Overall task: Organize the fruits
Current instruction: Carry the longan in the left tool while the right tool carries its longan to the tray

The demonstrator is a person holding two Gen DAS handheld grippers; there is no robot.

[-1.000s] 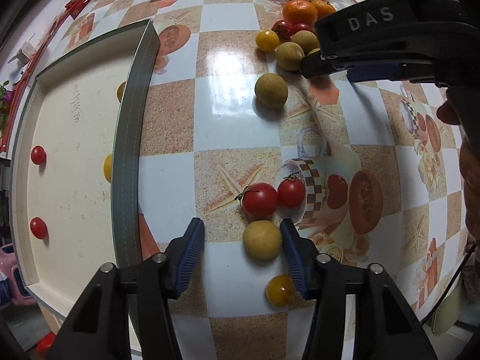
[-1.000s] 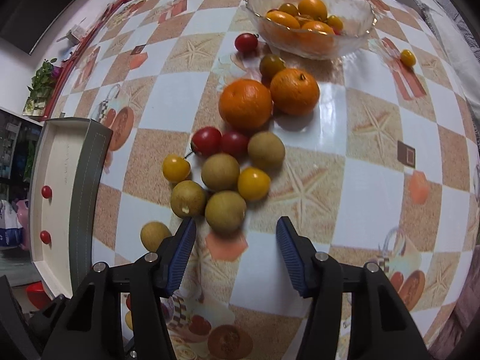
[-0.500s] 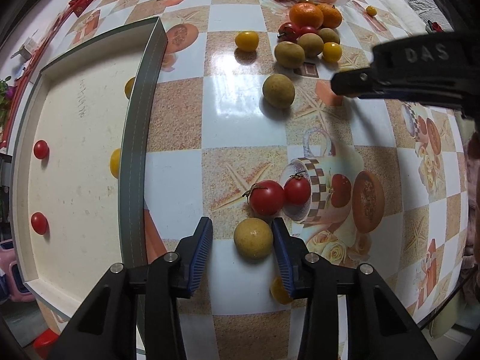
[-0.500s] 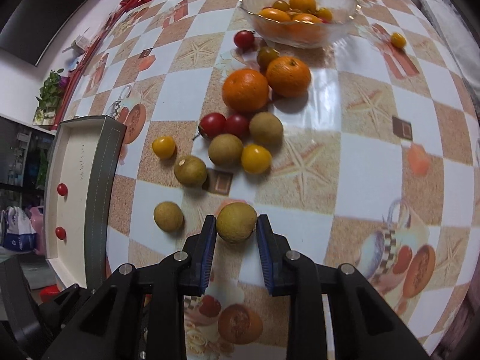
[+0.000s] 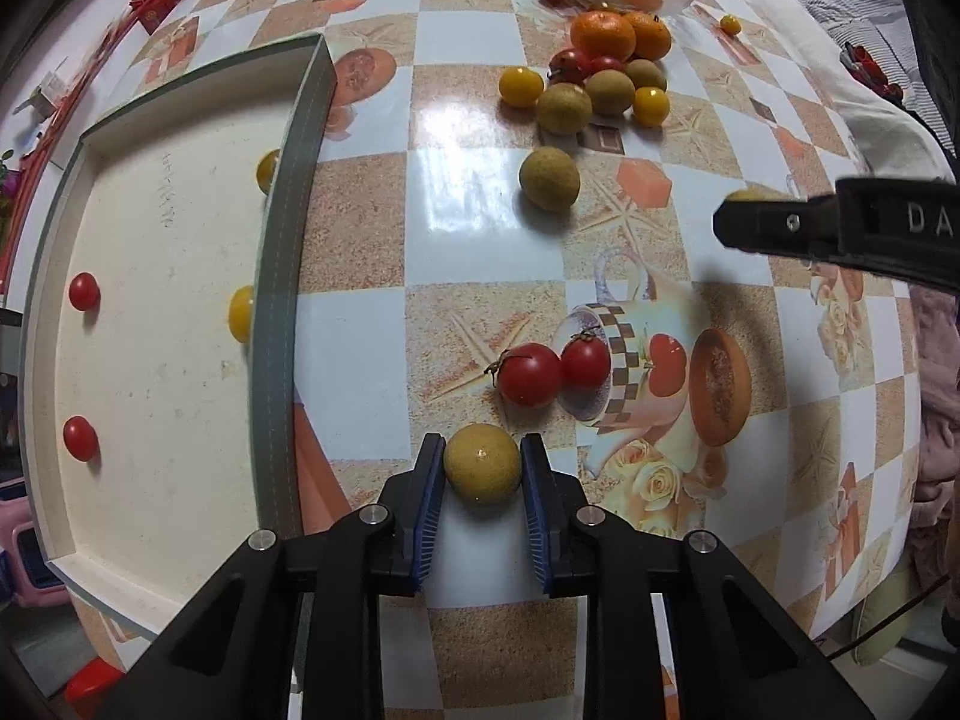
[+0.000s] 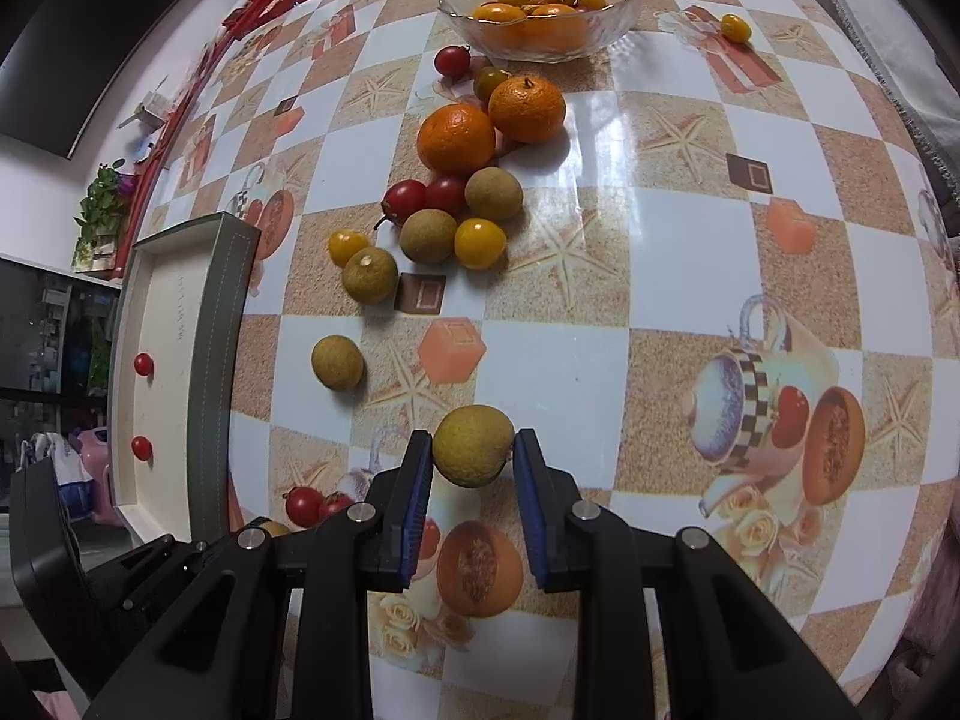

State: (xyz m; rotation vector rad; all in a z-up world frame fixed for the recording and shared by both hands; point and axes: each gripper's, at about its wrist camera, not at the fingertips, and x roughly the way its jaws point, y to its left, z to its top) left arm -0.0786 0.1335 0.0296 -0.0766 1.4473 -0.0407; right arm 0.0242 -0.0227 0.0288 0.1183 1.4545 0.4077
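My left gripper [image 5: 483,468] is shut on a tan longan [image 5: 483,471], low over the table just right of the cream tray [image 5: 150,300]. My right gripper [image 6: 472,455] is shut on another longan [image 6: 473,445] and holds it above the table; its finger also shows in the left wrist view [image 5: 774,227]. Two red cherry tomatoes [image 5: 531,373] lie just ahead of the left gripper. A lone longan [image 6: 337,361] lies ahead-left of the right gripper. A cluster of longans, yellow and red tomatoes [image 6: 444,222] and two oranges [image 6: 456,138] lies farther off.
The tray holds two red tomatoes [image 5: 83,291] and two yellow ones [image 5: 241,313] against its grey right wall [image 5: 279,276]. A glass bowl [image 6: 540,6] of oranges and yellow tomatoes stands at the far side. A stray yellow tomato [image 6: 735,27] lies right of it.
Both grippers have closed on their longans. The right one has lifted its longan and drawn back toward me, away from the cluster. The left one has shifted slightly toward the tray.
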